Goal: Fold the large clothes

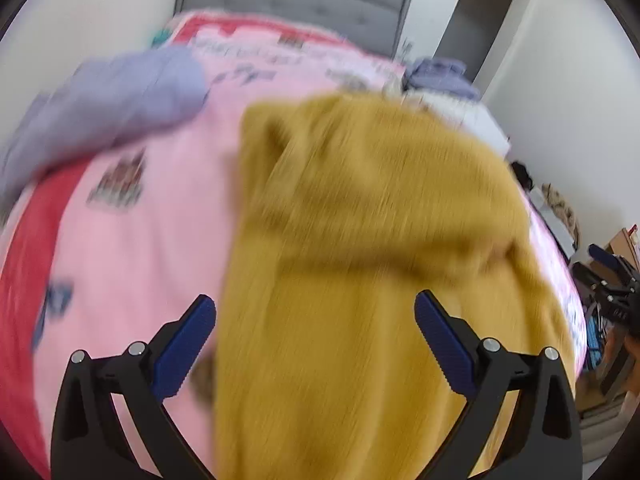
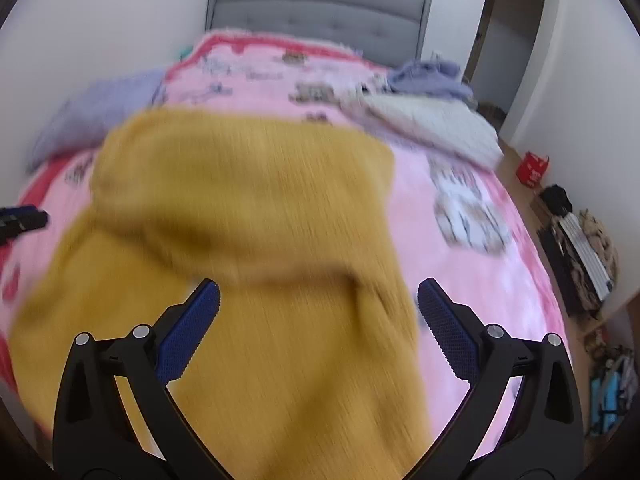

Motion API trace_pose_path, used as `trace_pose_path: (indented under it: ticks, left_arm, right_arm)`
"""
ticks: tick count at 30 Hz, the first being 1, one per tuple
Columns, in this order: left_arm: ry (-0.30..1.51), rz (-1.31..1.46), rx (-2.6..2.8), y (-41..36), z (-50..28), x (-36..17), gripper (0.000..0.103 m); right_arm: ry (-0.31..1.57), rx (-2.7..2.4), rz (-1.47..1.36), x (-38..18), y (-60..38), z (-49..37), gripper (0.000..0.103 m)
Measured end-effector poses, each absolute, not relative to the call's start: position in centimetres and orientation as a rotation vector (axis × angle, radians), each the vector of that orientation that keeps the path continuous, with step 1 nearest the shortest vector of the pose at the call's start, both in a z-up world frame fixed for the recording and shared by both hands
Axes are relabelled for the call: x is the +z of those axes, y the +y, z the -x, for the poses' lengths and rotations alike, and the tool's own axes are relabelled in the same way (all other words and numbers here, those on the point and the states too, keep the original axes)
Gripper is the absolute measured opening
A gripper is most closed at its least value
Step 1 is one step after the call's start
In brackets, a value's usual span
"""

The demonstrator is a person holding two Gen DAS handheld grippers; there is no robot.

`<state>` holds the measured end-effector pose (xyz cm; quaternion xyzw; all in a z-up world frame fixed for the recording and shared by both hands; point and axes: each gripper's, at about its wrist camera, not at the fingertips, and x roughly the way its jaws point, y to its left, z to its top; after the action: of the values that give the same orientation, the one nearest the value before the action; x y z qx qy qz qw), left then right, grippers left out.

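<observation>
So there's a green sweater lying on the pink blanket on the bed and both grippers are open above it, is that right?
Not quite: the sweater is mustard yellow, not green, as the right wrist view shows. The rest holds: it lies on the pink blanket on the bed, and the left gripper and the right gripper are both open above it.

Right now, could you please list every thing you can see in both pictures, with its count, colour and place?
Garment: one, mustard yellow, lying on the blanket, partly folded.
Blanket: one, pink with red border and cartoon prints, covering the bed.
Headboard: one, grey, at the wall.
Clothes: a pile, lilac and white, far right of the bed.
Pillow: one, lilac, far left.
Bag: one, red, on the floor.
Left gripper: one, black with blue pads, open, empty.
Right gripper: same, open, empty.
</observation>
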<state>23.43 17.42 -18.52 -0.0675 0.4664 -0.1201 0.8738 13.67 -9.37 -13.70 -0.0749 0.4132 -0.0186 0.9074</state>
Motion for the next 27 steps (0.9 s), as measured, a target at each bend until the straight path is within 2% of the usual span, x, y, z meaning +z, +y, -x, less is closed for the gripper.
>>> trace_pose_path:
  ticks: [4,11,19,27]
  left_arm:
    - [1.035,0.179,-0.228,20.9,-16.3,-21.0,0.098]
    - [1.186,0.219,-0.159,22.8,-8.7,-24.3,0.098]
    - [1.227,0.272,-0.164,21.8,-5.2,-26.1,0.098]
    - [1.244,0.34,-0.131,21.9,-5.2,-27.6,0.098]
  right_arm:
    - [0.959,-0.052,0.172,-15.8,-12.7,-7.5,0.095]
    - [1.086,-0.109,0.077,-19.7,-17.7,0.3,0.095]
    - [1.128,-0.077,0.0,-23.6,-19.3,3.0,0.095]
    - [1.148,-0.083,-0.122,-25.5,-20.8,2.9,0.095]
